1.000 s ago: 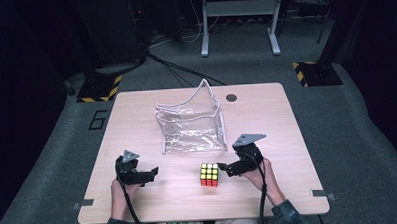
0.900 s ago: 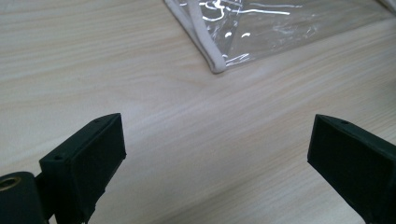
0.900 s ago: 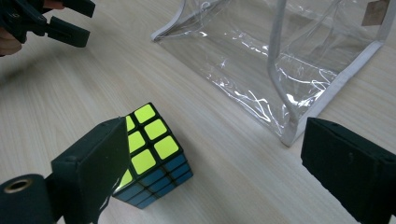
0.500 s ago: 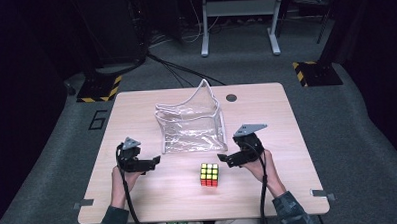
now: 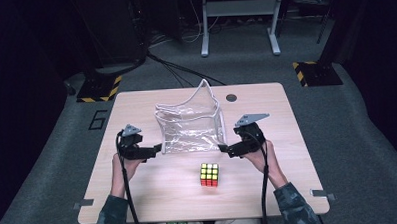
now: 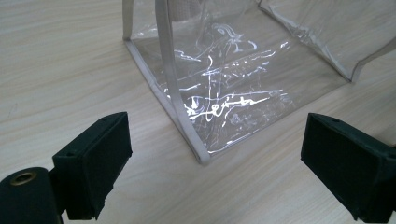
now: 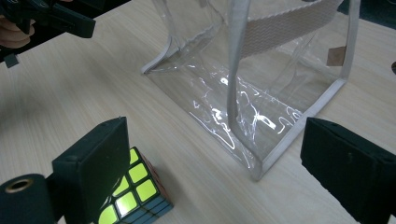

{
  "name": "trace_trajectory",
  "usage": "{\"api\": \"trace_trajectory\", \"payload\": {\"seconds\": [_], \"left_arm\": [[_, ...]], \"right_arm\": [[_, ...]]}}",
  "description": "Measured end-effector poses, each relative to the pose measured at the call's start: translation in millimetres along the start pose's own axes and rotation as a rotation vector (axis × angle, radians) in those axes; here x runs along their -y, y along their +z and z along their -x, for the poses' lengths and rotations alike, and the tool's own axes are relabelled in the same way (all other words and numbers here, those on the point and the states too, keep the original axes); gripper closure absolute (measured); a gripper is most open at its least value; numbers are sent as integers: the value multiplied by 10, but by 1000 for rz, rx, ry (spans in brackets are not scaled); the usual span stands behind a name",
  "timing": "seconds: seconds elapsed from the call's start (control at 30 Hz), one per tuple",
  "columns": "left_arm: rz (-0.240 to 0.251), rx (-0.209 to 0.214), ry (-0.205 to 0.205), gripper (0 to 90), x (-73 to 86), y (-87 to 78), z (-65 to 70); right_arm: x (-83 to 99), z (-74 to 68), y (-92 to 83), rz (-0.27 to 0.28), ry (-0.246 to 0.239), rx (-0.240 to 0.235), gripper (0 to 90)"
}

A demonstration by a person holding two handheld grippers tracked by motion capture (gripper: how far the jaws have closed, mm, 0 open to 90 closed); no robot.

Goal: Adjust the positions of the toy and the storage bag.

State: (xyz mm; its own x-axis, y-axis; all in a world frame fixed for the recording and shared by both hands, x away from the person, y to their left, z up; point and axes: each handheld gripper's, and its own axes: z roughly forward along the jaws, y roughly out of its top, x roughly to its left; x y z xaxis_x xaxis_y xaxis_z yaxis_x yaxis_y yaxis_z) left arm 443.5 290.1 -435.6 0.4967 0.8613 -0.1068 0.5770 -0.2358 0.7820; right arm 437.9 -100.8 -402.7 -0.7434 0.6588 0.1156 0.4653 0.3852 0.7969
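Note:
A clear plastic bag (image 5: pixel 189 127) with white trim and a webbing handle stands open on the wooden table (image 5: pixel 154 191). In front of it sits a colour cube (image 5: pixel 209 174), yellow face up. My left gripper (image 5: pixel 158 148) is at the bag's front left corner, open; its jaws have just been closing slightly and press on nothing. In the left gripper view the bag's corner (image 6: pixel 201 154) lies ahead between the jaws of the left gripper (image 6: pixel 224 158). My right gripper (image 5: pixel 223 148) is open at the bag's front right corner. In the right gripper view (image 7: pixel 219 172) the cube (image 7: pixel 133 196) is beside the left jaw and the bag (image 7: pixel 252 93) is ahead.
A round cable hole (image 5: pixel 231 97) sits in the table's far right part. Behind the table stand a white frame (image 5: pixel 238 20) and yellow-black striped bases (image 5: pixel 98 88). The left gripper (image 7: pixel 56 16) shows far off in the right gripper view.
Both hands rose and moved away from the person toward the bag. The right gripper left the cube's side and now points at the bag's right corner.

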Motion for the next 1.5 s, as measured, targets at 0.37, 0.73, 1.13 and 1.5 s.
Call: {"api": "trace_trajectory", "payload": {"seconds": [0.37, 0.73, 1.13, 1.5], "left_arm": [[27, 6, 13, 100, -269, -7, -24], [43, 15, 34, 136, -611, 3, -63], [45, 12, 19, 221, -895, 81, -194], [4, 1, 53, 365, -987, 214, -218]], "right_arm": [[-180, 70, -48, 18, -4, -2, 79], [-407, 135, -113, 41, -3, -1, 81], [-652, 210, -136, 57, 2, 2, 85], [-879, 246, -55, 58, -5, 13, 95]]}}
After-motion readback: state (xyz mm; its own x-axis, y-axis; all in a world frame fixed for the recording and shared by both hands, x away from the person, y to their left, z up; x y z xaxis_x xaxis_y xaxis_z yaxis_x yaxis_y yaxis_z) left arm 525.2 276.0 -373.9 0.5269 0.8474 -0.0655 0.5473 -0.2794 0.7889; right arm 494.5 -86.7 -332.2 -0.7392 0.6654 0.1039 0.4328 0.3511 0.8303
